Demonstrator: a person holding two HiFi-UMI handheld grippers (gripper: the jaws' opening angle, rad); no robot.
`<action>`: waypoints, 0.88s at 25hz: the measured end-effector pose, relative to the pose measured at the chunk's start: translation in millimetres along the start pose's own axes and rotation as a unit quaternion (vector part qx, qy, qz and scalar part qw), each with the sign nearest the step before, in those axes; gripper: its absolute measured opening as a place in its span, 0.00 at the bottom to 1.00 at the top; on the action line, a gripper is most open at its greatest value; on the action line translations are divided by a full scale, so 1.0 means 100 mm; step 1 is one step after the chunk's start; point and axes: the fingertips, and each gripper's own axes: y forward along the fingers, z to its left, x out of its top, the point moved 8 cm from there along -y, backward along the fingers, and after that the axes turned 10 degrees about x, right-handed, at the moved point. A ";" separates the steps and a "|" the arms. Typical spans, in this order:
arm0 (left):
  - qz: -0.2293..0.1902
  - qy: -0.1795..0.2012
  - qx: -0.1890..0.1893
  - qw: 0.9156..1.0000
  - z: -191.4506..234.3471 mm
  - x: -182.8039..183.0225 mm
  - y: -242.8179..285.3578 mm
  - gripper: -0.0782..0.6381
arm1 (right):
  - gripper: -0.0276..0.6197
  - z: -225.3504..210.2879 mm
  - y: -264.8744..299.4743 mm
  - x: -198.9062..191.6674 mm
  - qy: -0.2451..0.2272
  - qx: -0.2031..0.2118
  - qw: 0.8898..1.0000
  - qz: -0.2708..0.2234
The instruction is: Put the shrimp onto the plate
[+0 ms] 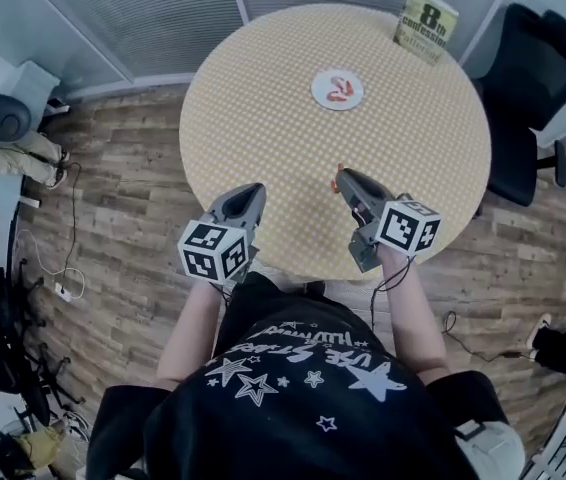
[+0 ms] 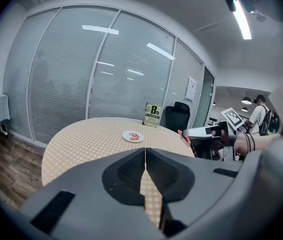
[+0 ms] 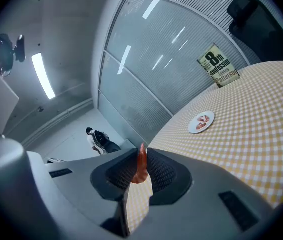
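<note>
Round bench [image 1: 263, 118], yellow-and-white check cover. Book [image 1: 425, 25], upright at the bench's far right edge, cover reading "8th confession". Black office chair [image 1: 528, 98], just beside the bench's right edge. Wood-plank floor [image 1: 113, 208], with a cable [image 1: 66, 258] trailing at left. Glass wall with blinds [image 1: 143, 13] beyond the far edge.

The round surface [image 1: 263, 138] wears a matt checked cloth. The floor [image 1: 123, 198] looks like grained wood planks. The left hand-held gripper [image 1: 253, 190] and the right hand-held gripper [image 1: 339, 176] are matt grey plastic with ribbed inner faces. The shrimp [image 3: 141, 165] is glossy, the plate [image 1: 319, 92] smooth and white, and the far book [image 1: 425, 25] has a paper cover.
</note>
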 end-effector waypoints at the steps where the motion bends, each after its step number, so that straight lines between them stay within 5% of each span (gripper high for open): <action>1: 0.000 -0.001 0.002 1.000 0.03 0.00 -0.01 0.13 | 0.14 -0.01 0.02 0.00 0.000 0.001 1.000 0.001; 11: -0.003 0.005 0.000 1.000 0.52 0.13 0.17 0.12 | 0.14 -0.18 0.42 0.15 -0.004 -0.029 1.000 -0.010; 22: 0.017 0.027 -0.096 0.995 1.06 0.59 0.97 0.13 | 0.14 -0.39 0.91 0.45 -0.012 -0.112 0.992 -0.053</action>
